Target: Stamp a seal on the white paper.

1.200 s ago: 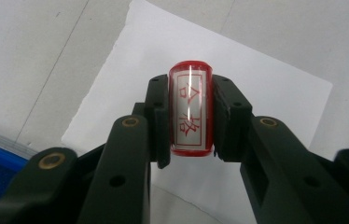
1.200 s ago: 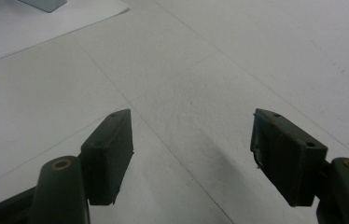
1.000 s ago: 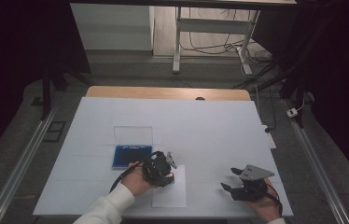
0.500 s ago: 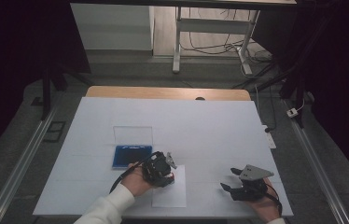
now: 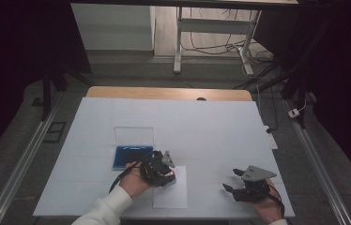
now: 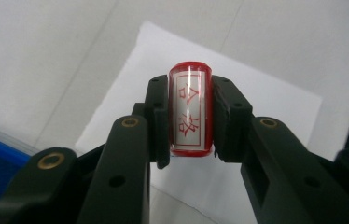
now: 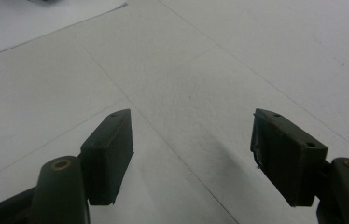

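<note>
A red stamp (image 6: 190, 109) with a white label of red characters is clamped between the jaws of my left gripper (image 6: 190, 116), which is shut on it. It hangs over a white sheet of paper (image 6: 266, 107). From above, the left gripper (image 5: 166, 174) sits over the top left corner of the paper (image 5: 171, 194), beside a blue ink pad case (image 5: 129, 157) whose clear lid (image 5: 133, 135) is flipped back. My right gripper (image 5: 230, 182) rests low over the table at the front right, its jaws wide apart with nothing between them (image 7: 191, 158).
The white table cover (image 5: 202, 126) stretches far back, with a wooden edge (image 5: 164, 93) behind it. Metal rails run along both sides. A white frame stand (image 5: 178, 42) and cables lie on the floor beyond.
The left gripper has shifted slightly over the paper's corner with the stamp in it. The right gripper has stayed still.
</note>
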